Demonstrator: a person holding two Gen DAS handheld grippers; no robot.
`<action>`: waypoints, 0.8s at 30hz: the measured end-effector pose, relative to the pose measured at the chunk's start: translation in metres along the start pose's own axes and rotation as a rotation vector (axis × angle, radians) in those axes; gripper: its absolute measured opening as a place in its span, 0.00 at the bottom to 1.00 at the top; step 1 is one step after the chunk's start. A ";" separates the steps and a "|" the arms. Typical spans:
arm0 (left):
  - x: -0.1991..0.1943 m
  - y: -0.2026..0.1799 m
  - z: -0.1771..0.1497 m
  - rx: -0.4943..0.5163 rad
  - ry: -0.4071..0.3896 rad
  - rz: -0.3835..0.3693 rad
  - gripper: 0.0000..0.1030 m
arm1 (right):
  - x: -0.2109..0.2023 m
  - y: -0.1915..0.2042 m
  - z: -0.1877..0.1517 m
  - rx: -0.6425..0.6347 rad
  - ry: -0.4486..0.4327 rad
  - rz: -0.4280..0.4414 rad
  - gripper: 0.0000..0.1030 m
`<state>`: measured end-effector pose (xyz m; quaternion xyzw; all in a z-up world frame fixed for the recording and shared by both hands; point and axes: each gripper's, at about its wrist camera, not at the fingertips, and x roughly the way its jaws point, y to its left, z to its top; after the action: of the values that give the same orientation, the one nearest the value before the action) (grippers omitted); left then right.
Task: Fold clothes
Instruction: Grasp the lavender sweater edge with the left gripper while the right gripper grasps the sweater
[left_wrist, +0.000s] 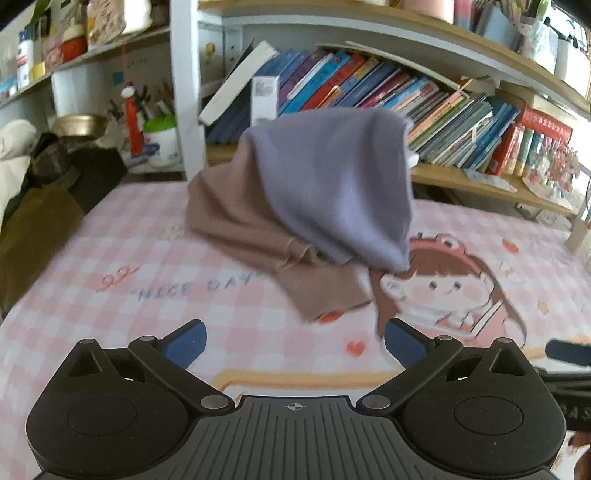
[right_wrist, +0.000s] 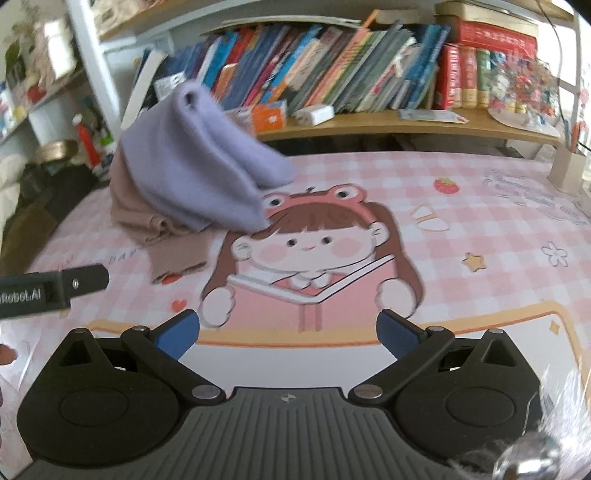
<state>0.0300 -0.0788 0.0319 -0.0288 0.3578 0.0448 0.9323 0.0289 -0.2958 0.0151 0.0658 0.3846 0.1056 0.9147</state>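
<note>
Both cameras are sitting low over the surface (left_wrist: 110, 236), each looking forward past its own blue fingers (left_wrist: 186, 341) toward the bookshelf (left_wrist: 443, 110) at the far edge. The left wrist view is facing the heap of clothes (left_wrist: 314, 206) almost head-on, fairly near it. The right wrist view is standing to the right of the heap of clothes (right_wrist: 192, 173), seeing it up and to its left. Both are sharing the heap, the printed cartoon girl (right_wrist: 306, 251) beside it and the row of books. The other gripper's body is poking into each view's side edge.
</note>
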 end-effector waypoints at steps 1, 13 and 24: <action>0.003 -0.006 0.006 0.002 -0.011 0.001 1.00 | -0.001 -0.007 0.002 0.011 -0.003 0.004 1.00; 0.061 -0.081 0.059 0.049 -0.134 0.027 0.97 | -0.012 -0.082 0.001 0.106 0.015 -0.009 1.00; 0.112 -0.081 0.076 0.018 -0.094 0.238 0.15 | -0.025 -0.108 -0.002 0.145 -0.001 -0.020 1.00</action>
<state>0.1718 -0.1453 0.0155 0.0244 0.3149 0.1529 0.9364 0.0259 -0.4065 0.0097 0.1280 0.3912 0.0684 0.9088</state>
